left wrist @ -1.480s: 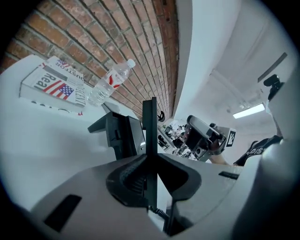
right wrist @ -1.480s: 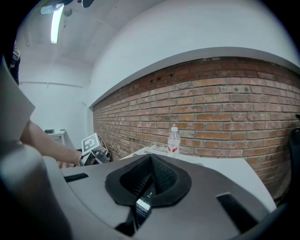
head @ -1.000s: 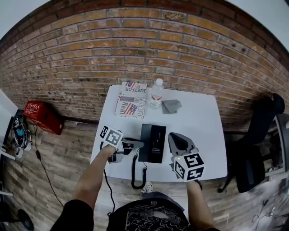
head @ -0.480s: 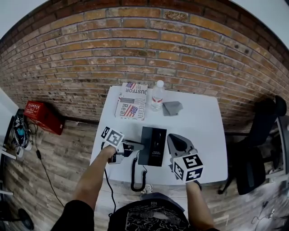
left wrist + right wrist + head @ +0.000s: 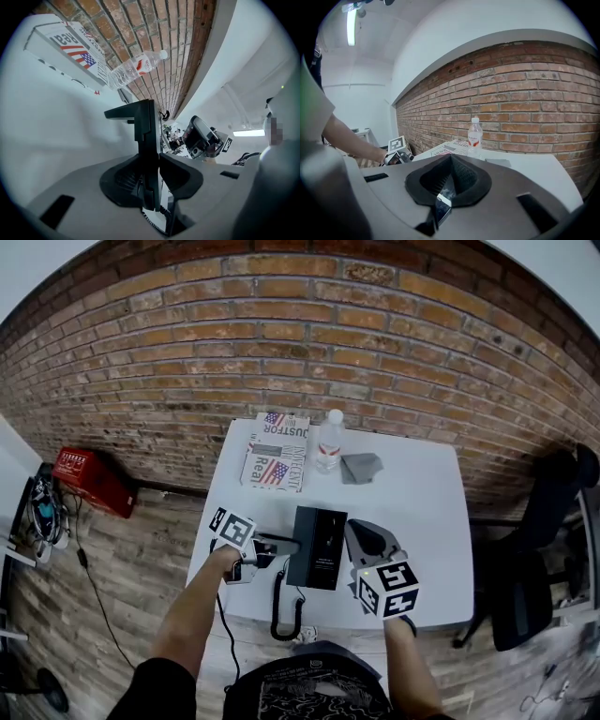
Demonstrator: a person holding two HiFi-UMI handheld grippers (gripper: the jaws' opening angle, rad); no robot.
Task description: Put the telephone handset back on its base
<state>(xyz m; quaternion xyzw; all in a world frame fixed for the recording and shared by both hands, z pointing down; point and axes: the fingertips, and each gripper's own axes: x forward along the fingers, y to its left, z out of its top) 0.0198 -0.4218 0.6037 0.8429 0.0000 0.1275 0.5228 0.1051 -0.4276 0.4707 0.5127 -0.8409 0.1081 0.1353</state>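
A black telephone base (image 5: 323,549) lies on the white table (image 5: 422,512), and its coiled cord (image 5: 279,601) hangs over the front edge. My left gripper (image 5: 279,545) reaches in at the base's left edge. In the left gripper view the black handset (image 5: 146,140) stands edge-on between the jaws of this gripper (image 5: 152,159). They are opening, and a thin light gap shows beside the right pad. The cord (image 5: 157,220) shows below. My right gripper (image 5: 364,536) hovers just right of the base, shut and holding nothing. Its jaws meet in the right gripper view (image 5: 451,161).
A water bottle (image 5: 327,440) and a flag-printed paper (image 5: 274,451) sit at the table's back, with a grey cloth (image 5: 360,467) beside them. Behind runs a brick wall. A red box (image 5: 89,482) lies on the floor at left, and a black chair (image 5: 534,549) stands at right.
Both grippers stay about where they were beside the telephone. Only the head camera has shifted slightly.
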